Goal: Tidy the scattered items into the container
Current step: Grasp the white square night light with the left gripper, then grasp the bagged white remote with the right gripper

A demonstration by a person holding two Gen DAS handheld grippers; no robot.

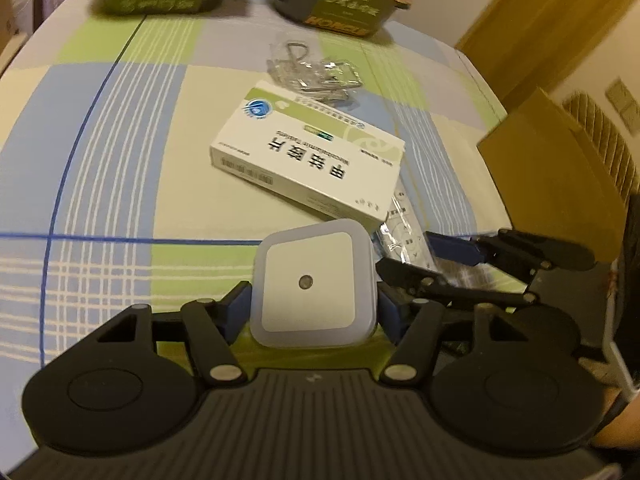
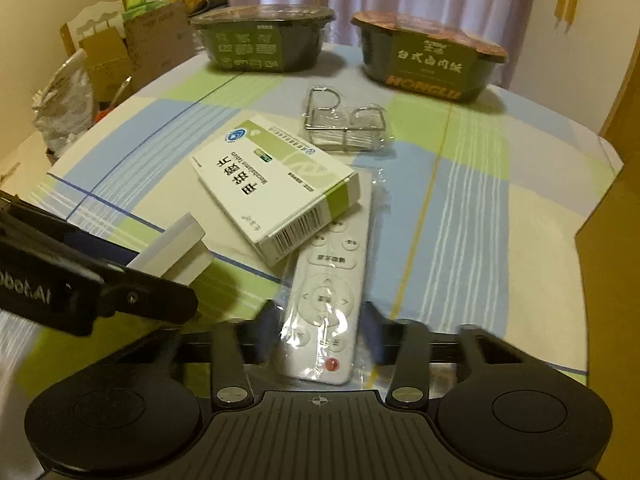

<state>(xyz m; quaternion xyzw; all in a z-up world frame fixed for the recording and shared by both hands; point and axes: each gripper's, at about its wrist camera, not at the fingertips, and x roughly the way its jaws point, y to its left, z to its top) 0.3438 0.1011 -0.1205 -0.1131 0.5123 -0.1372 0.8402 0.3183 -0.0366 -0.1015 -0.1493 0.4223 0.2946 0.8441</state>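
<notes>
Left gripper [image 1: 314,304] fingers clamp the square white plug-in night light [image 1: 314,290] above the checked surface [image 1: 120,160]; right gripper [image 2: 320,320] fingers straddle the plastic-wrapped white remote control [image 2: 324,300], contact indeterminate.

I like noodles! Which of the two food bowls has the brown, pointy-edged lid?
The right-hand bowl, with orange letters along its bottom. The left bowl has a dark lid and no orange letters.

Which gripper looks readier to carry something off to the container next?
Probably the left gripper: its fingers already clamp the square night light. The right gripper only straddles the bagged remote.
</notes>
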